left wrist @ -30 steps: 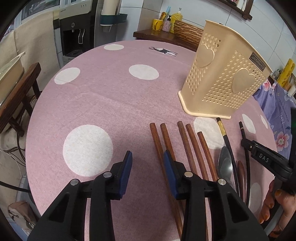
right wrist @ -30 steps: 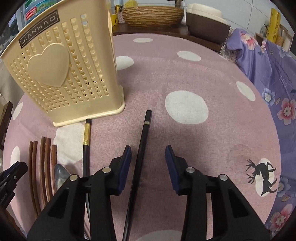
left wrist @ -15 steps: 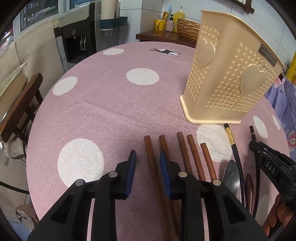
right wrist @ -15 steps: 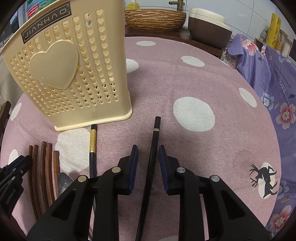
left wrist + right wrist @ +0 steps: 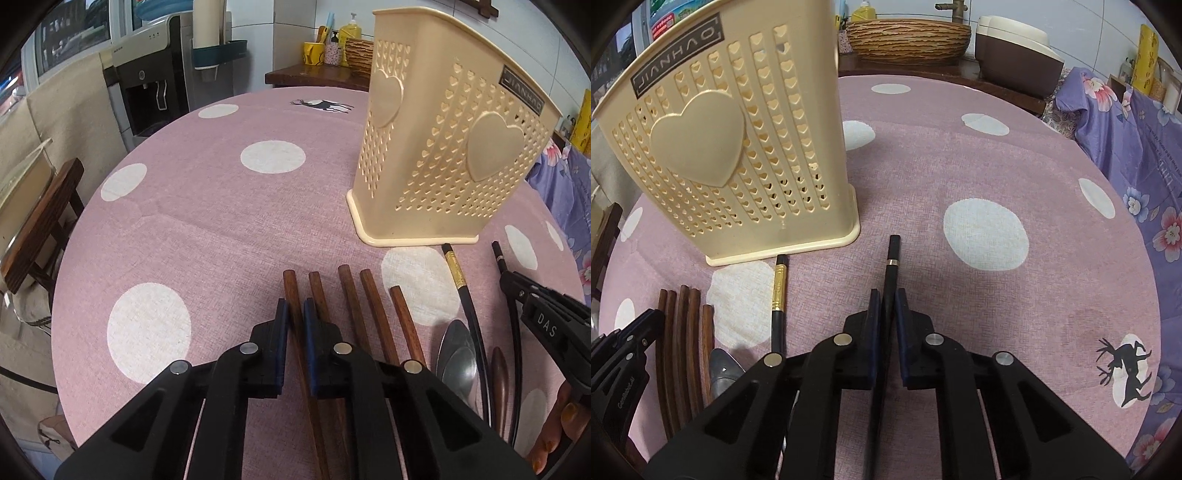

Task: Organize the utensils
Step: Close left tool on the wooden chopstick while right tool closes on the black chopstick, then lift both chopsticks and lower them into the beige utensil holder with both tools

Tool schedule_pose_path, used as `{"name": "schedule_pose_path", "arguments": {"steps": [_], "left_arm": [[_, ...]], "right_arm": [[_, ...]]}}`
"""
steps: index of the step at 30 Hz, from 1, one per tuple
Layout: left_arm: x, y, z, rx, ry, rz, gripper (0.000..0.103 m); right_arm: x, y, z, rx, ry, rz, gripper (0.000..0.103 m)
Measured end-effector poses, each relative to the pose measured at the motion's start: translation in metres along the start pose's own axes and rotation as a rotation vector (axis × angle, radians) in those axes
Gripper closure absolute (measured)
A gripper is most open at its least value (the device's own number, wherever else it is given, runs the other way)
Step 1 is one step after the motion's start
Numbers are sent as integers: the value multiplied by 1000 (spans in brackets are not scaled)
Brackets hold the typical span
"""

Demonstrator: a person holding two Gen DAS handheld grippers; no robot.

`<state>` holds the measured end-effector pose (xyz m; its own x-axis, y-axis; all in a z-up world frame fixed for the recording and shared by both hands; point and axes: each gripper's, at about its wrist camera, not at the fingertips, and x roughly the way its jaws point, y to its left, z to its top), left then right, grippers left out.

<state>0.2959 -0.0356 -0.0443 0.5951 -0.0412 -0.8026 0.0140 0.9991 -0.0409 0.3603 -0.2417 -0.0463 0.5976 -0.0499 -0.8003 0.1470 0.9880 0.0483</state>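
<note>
Left tool pinches the leftmost brown chopstick in its row on the pink table. Right tool clamps a black chopstick lying flat. The cream holder stands upright at 11 o'clock.

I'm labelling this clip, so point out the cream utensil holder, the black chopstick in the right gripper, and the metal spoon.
cream utensil holder [image 5: 701, 147], right wrist view, heart on its wall.
black chopstick [image 5: 892, 254], right wrist view, near the gold ring.
metal spoon [image 5: 456, 354], left wrist view, bowl.
</note>
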Motion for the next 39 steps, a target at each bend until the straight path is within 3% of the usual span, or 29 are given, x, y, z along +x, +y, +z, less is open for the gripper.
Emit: {"name": "schedule_pose_path", "arguments": {"steps": [5,10,22,27,39], "left_arm": [[1,6,5,-43,11,-59,94],[-16,9,11,-62,-44,-105,94],[-106,29,40,-80,-312,-183,95],[-132,35,46,-82,-410,-187,95],[-141,42,47,-78,-438,-200,95]], "right_arm": [[-2,-13,3,57,-3,70,95],[-19,-29,7,109,-41,179,95],[-124,-59,22,77,-295,372,95],[-165,-63,20,26,-379,396,95],[-185,-52,24,-25,-413,383,95]]}}
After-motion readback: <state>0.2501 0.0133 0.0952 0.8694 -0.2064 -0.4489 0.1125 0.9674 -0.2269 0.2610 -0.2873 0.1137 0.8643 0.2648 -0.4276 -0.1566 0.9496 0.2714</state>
